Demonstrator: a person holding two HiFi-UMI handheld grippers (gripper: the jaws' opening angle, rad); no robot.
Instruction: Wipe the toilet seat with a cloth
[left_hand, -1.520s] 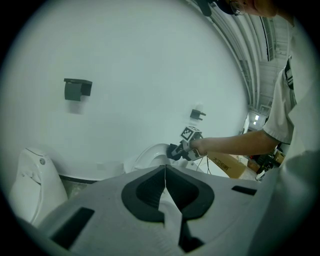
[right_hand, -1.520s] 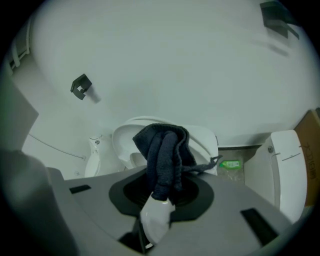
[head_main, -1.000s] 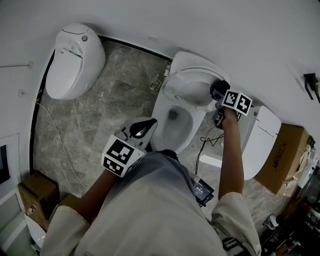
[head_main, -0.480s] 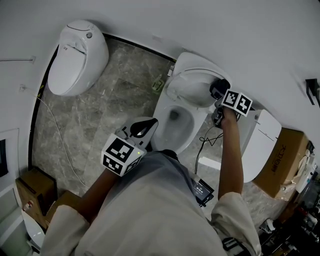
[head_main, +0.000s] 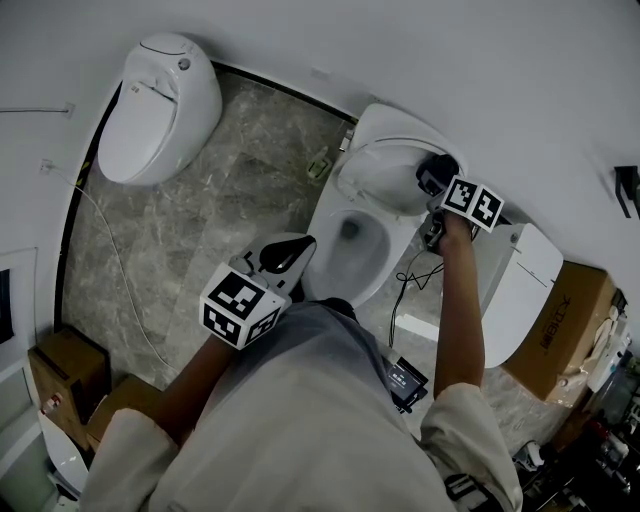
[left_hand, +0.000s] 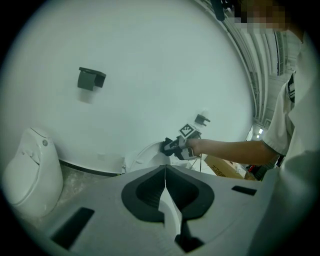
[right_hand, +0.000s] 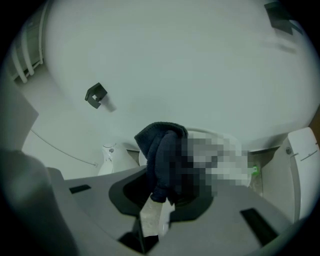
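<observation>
Right claw (right_hand: 159, 197) closed on a dark cloth (right_hand: 161, 150), whose bunched fold stands out beyond the claw tips, at the right edge of the raised toilet seat (head_main: 378, 168). Left claw (left_hand: 165, 187) fully closed and empty, beside the bowl (head_main: 350, 240). The cloth is soft, light and limp. It is probably best gripped by a thick bunched fold, leaving a pad forward for wiping.

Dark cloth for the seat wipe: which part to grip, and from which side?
Grip its bunched lower end from below, as the right gripper does now. The jaws are shut on the fold, so the cloth bulges past the fingertips toward the toilet.
</observation>
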